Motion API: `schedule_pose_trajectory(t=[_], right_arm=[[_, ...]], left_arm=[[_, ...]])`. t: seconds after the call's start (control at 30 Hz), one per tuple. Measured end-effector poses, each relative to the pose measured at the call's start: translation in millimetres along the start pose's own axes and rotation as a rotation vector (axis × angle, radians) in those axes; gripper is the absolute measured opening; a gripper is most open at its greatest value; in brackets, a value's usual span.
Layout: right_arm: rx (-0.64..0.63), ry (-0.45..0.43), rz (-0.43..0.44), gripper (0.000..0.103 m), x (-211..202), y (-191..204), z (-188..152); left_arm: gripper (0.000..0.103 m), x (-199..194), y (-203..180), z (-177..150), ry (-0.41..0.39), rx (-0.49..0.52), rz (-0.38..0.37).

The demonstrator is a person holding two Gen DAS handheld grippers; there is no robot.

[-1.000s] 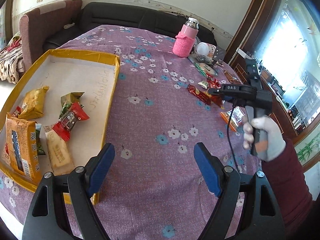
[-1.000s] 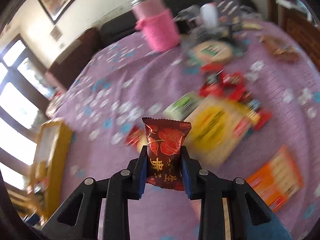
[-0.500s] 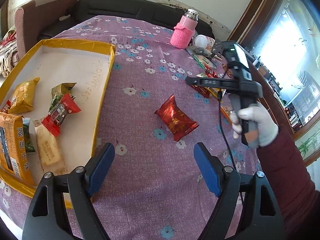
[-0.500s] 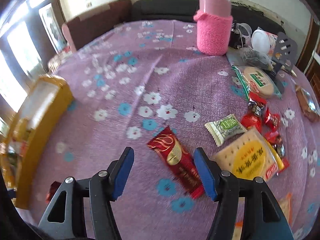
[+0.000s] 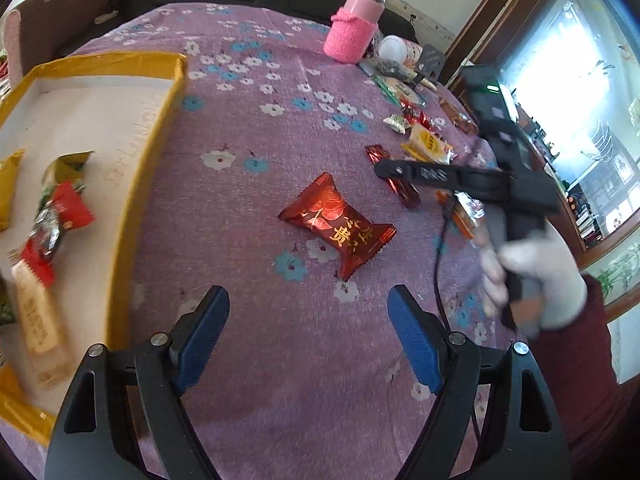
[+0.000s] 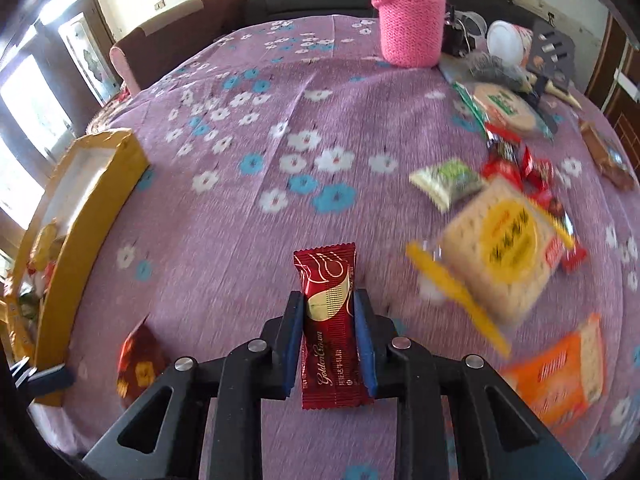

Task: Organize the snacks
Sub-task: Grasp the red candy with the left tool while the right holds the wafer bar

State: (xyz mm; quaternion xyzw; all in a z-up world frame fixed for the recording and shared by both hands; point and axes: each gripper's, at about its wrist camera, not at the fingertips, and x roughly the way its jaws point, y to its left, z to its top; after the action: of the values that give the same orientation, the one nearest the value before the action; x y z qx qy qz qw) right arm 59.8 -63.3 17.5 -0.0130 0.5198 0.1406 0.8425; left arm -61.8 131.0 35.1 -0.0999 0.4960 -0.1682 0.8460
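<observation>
My left gripper point(image 5: 308, 332) is open and empty, just in front of a red square snack packet point(image 5: 338, 226) lying on the purple flowered cloth. That packet also shows in the right wrist view point(image 6: 138, 360). My right gripper point(image 6: 326, 312) is shut on a long dark red Golden Crown bar point(image 6: 328, 320), held upright above the cloth; in the left wrist view this gripper point(image 5: 400, 178) is over the snack pile to the right. A yellow-rimmed tray point(image 5: 160, 120) at the left holds several snack packets point(image 5: 56, 220).
Loose snacks lie at the right: a yellow biscuit pack point(image 6: 504, 248), an orange pack point(image 6: 560, 368), a green packet point(image 6: 448, 180), red candies point(image 6: 520, 160). A pink knitted bottle point(image 6: 412, 24) and a white cup point(image 6: 508, 40) stand at the far edge. A sofa is behind.
My right gripper dropped the red square packet on the cloth, opened, then shut on the long dark red bar and lifted it. My left gripper moved closer to the dropped packet.
</observation>
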Motion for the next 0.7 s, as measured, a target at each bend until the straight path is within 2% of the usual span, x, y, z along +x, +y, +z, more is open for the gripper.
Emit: schedule_pose_trajectory(t=[0.13,0.33,0.37,0.4,0.47,0.5,0.57,0.6,0.67,0.7], right_arm=[[0.055,0.007,0.062,0.026,-17.3,-2.6,-28.8],[0.069,-0.032,0.104,0.029,-32.7,-2.6,-60.2],[0.072,-0.042,0.106,0.030,-34.4,-2.5,-63.8],[0.074,-0.053,0.111,0.031,-35.7,-2.3,-66.8],[0.074,-0.073,0.111,0.034,-37.0,-1.0,-70.6],[0.068,-0.083,0.103,0.034,-37.9,1.1,-72.8],[0.050,-0.097,0.085,0.035,-39.7,7.3,-77.4],[0.045,-0.102,0.074,0.031,-40.2,8.7,-78.2],[0.034,-0.110,0.070,0.022,-42.0,12.7,-82.0],[0.040,-0.116,0.084,0.021,-43.1,12.8,-83.2]], left_arm=[[0.082,28.9,-10.6,17.0,0.036,0.009,-0.010],[0.081,58.2,-33.4,36.2,0.029,0.091,0.085],[0.078,60.0,-35.0,37.2,0.025,0.105,0.094],[0.074,60.3,-34.9,38.1,0.010,0.112,0.098],[0.057,59.5,-33.0,37.0,-0.015,0.121,0.115],[0.055,59.3,-31.3,38.5,-0.026,0.120,0.122],[0.049,55.7,-23.1,38.7,-0.037,0.090,0.090],[0.043,53.4,-20.0,39.7,-0.045,0.073,0.081],[0.014,48.3,-13.4,40.9,-0.057,0.050,0.070],[0.012,45.4,-9.9,41.5,-0.059,0.033,0.057]])
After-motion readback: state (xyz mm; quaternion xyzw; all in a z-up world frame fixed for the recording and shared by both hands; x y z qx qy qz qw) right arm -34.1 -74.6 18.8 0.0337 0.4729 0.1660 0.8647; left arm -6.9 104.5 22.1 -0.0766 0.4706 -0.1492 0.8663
